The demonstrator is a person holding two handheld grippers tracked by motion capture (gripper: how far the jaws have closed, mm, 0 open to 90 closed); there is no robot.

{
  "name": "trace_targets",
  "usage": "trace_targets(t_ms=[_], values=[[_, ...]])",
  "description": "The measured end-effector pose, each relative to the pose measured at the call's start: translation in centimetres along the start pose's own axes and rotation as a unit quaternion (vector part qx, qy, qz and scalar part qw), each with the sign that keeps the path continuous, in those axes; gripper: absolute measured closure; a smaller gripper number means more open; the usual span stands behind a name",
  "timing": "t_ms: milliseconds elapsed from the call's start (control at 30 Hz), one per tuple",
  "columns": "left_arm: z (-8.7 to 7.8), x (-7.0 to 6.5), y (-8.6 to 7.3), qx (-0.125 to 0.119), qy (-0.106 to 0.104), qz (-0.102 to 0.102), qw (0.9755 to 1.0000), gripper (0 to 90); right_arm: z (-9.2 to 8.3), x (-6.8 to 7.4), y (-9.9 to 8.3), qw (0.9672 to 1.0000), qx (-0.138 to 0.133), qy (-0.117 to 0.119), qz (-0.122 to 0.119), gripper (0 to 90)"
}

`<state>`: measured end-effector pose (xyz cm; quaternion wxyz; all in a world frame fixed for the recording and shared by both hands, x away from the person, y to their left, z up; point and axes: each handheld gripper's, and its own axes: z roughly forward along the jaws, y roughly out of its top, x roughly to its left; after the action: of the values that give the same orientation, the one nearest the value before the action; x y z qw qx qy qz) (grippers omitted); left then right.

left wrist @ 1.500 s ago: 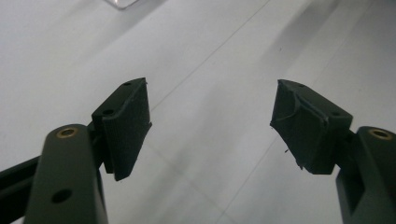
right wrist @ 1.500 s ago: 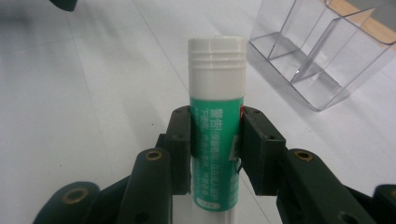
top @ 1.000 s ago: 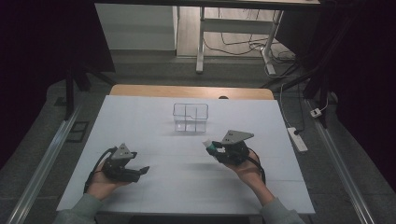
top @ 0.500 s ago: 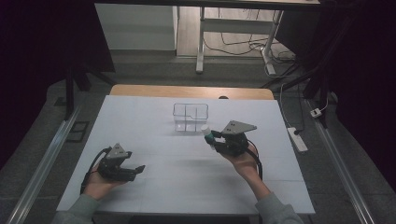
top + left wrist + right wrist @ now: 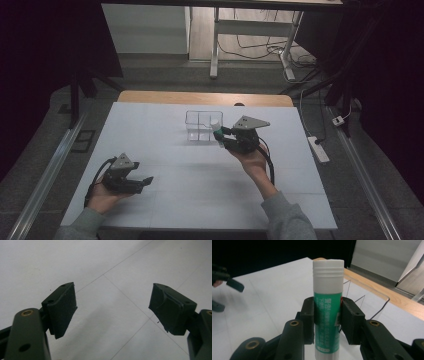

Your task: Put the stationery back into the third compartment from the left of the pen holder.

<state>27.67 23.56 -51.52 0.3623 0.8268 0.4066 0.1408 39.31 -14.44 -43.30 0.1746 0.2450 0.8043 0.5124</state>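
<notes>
Left gripper (image 5: 146, 180) sits low at the near left of the white table (image 5: 165, 150), held in the left hand (image 5: 102, 195), forearm in a grey-green sleeve coming in from the bottom edge. It lies roughly level, jaws pointing right across the table. In the left gripper view its pads (image 5: 61, 308) stand wide apart with nothing between them, bare tabletop below: released.

Right hand (image 5: 250, 160) is farther in, right of centre, forearm angled up from the bottom right, wrist raised off the table. Right gripper (image 5: 219, 135) is carried above the surface, jaws pointing left toward the clear container, grey three-cornered plate on top. It is clenched on a glue stick (image 5: 328, 307): green label, white cap, pads pressing both sides of the green body. In the right gripper view the stick stands upright between the jaws, cap above the pads. In the high view the glue stick (image 5: 217, 131) is at the jaw tips, just beside the right wall of the container; touching or not, can't tell.

Clear plastic container (image 5: 200, 120) with inner dividers stands mid-table, just beyond. Wooden table edge (image 5: 205, 97) behind it. Farther back: floor with cables, white desk legs (image 5: 214, 45). Power strip (image 5: 318, 149) on the floor right of the table.
</notes>
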Motion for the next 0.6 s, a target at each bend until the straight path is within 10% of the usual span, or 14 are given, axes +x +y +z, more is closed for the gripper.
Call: trace_targets(t_ms=[600], values=[[0.2,-0.1,-0.1,0.006,0.002,0.000,1.0000,20.6,2.8,-2.4,1.7,0.9992,-0.020,-0.013,0.033,64.9]])
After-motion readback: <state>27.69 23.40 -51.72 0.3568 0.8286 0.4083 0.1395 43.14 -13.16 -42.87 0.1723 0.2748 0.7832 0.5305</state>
